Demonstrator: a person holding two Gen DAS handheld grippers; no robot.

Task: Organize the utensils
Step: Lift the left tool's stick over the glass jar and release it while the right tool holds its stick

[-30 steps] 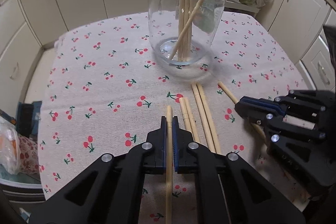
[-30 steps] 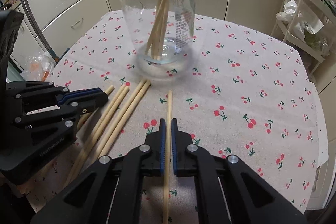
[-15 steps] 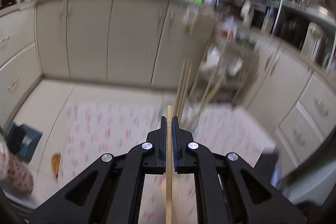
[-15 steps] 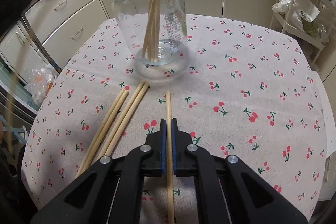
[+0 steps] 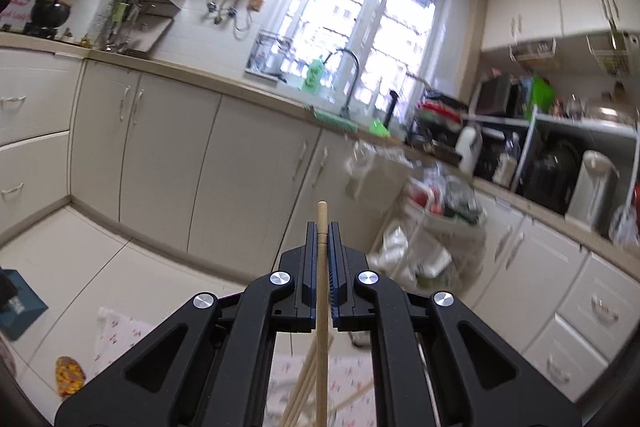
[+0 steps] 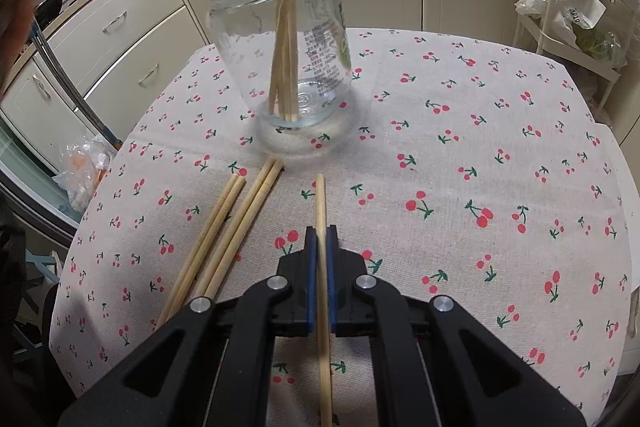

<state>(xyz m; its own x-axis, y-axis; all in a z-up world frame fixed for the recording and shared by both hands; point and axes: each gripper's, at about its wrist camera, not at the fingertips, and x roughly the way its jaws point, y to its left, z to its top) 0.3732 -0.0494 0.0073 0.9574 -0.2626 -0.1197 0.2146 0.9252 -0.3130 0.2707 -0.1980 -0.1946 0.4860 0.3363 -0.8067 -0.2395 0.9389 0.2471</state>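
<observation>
Left claw (image 5: 322,239), clamped on a chopstick (image 5: 321,291), has swung up off the worktop (image 6: 460,155) toward the jar (image 6: 280,43) drop; right claw (image 6: 320,243) stays low, gripping its own chopstick (image 6: 320,203).

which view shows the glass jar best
The right wrist view. There the glass jar stands upright on the cherry-print tablecloth, fully visible with chopsticks leaning inside. The left wrist view points at the kitchen cabinets and shows no clear jar, only some chopstick tops near its bottom edge.
</observation>
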